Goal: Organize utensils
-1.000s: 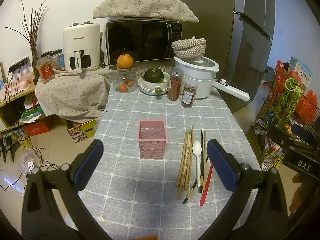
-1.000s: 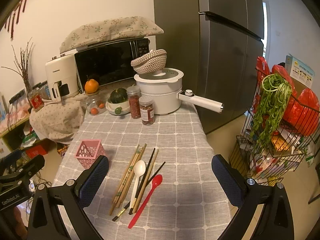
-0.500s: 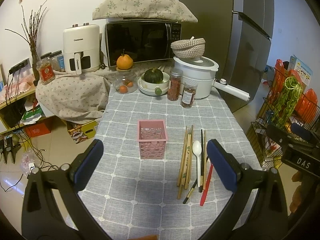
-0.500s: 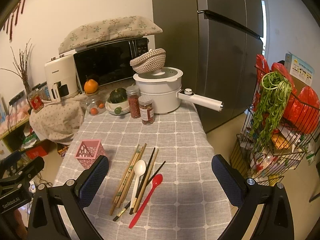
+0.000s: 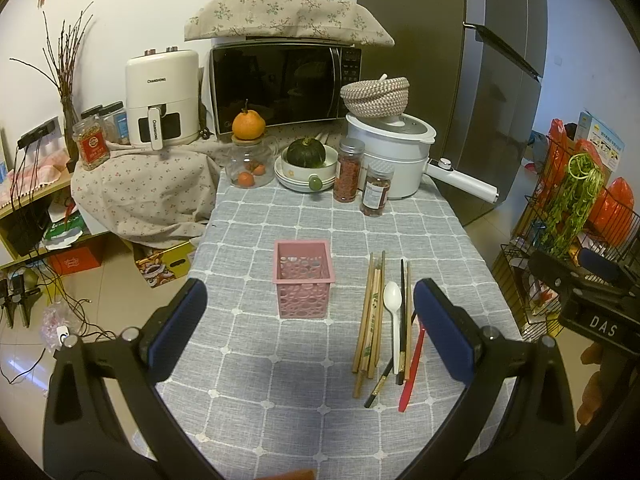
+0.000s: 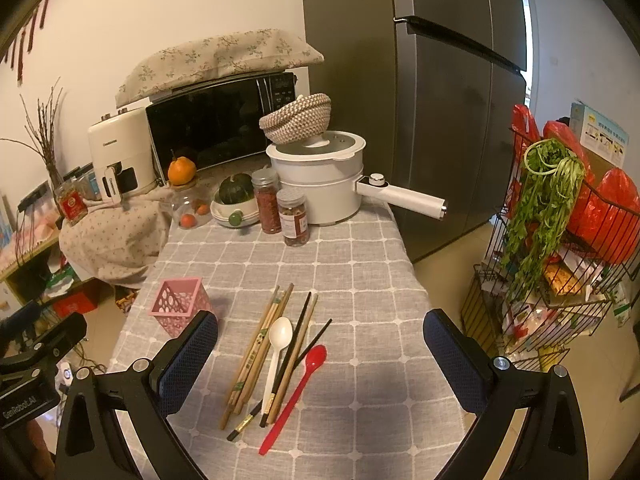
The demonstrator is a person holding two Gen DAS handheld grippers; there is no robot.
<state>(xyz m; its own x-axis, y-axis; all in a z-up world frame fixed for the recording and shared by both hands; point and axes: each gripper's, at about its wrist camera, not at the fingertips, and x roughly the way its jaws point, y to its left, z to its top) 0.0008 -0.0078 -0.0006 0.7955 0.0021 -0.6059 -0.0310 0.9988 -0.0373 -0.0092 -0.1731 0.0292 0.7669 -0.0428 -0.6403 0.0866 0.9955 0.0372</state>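
While both of your tools hang above the near edge of the counter (image 5: 304,392), neither holds anything: the left tool (image 5: 306,312) and the right tool (image 6: 320,356) each have their blue pads spread wide apart.

The utensils lie loose in a tight bundle on the grey checked cloth, lower centre of the right view and right of centre in the left view. The pink basket (image 5: 303,278) stands upright just to their left, apart from them, and looks empty.

Likely trouble: the sticks touch and overlap, so closing on one may drag or scatter its neighbours, or lift two together. The thin, flat pieces may slip out of the pads. The light basket could tip or slide if a utensil strikes its rim.

Counts, as far as they show:
- One white spoon (image 6: 279,344).
- One red spoon (image 6: 296,392).
- Two black chopsticks (image 6: 294,344).
- Wooden chopsticks (image 6: 256,356): roughly six; the overlap prevents an exact count.
- One basket.
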